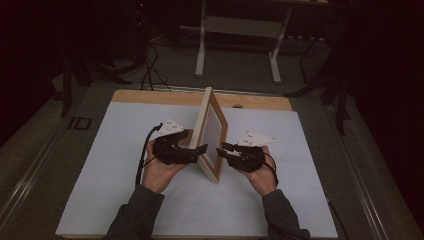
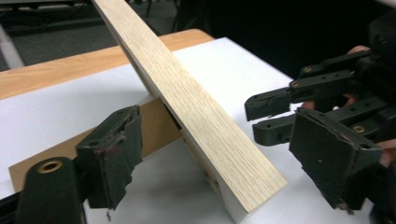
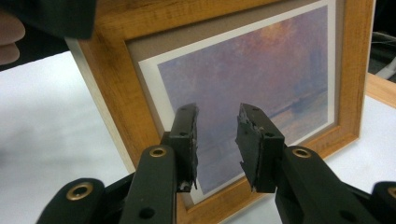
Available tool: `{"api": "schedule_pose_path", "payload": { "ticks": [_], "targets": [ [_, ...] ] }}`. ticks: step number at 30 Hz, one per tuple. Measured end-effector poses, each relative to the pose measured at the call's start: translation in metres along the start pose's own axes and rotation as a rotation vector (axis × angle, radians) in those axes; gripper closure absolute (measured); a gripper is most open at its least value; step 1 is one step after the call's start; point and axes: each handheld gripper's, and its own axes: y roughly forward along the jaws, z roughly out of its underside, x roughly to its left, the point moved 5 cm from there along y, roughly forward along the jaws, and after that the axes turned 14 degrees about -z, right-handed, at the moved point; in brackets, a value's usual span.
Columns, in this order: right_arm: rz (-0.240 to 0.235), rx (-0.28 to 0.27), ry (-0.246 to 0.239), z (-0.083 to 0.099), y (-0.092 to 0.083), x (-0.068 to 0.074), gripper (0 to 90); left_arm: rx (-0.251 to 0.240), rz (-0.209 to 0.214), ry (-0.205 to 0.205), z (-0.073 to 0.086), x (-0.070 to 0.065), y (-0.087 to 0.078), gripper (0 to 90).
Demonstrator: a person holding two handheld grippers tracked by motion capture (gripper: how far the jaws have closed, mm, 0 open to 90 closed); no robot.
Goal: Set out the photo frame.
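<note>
A wooden picture frame [image 1: 210, 132] is seen standing upright near the middle of a white sheet [image 1: 125, 165] that covers a light wooden table [image 1: 150, 96]. In the left gripper view the frame's edge [image 2: 196, 107] is shown as a long, flat strip of pale, open-grained wood, cut square at the corner. Behind it a thin brown board [image 2: 154, 126], smooth and matt like pressed card, is seen propped from the back of the frame down to the sheet.

In the right gripper view the frame's front [image 3: 233, 93] is shown: a warm, glossy wood border, a pale mount, and a soft, hazy print in violet and orange tones.

The left gripper [image 1: 192, 150] is held at the back of the frame. Its jaws are spread wide, and the frame's edge is seen between them without being pressed; the pads [image 2: 114, 154] are black, rough and frayed at the edges. Nothing is gripped by it.

The right gripper [image 1: 226, 149] is held just in front of the print. Its jaws are parted about halfway, with a bare gap between the worn black pads [image 3: 187, 140], and nothing is held in them.

Both grippers are made of black, hinged bars with brass-coloured rivets, and a grey three-cornered plate [image 1: 170, 126] is carried on top of each.
</note>
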Motion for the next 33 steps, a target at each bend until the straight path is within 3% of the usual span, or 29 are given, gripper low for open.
{"api": "schedule_pose_path", "payload": {
  "ticks": [6,15,22,33],
  "targets": [
    [0.015,0.013,-0.005,0.003,-0.002,-0.003,67.1,-0.001,-0.041,0.03,0.004,-0.005,0.004,24.0],
    [0.03,0.016,0.005,0.007,-0.005,-0.007,67.0,0.02,-0.042,0.039,0.01,-0.007,0.007,40.1],
    [0.036,0.012,0.006,0.007,-0.006,-0.008,66.8,0.046,-0.004,-0.002,0.012,-0.007,0.009,47.7],
    [0.045,0.011,0.01,0.009,-0.007,-0.01,66.7,0.058,-0.019,-0.025,0.012,-0.005,0.008,52.0]
  ]
}}
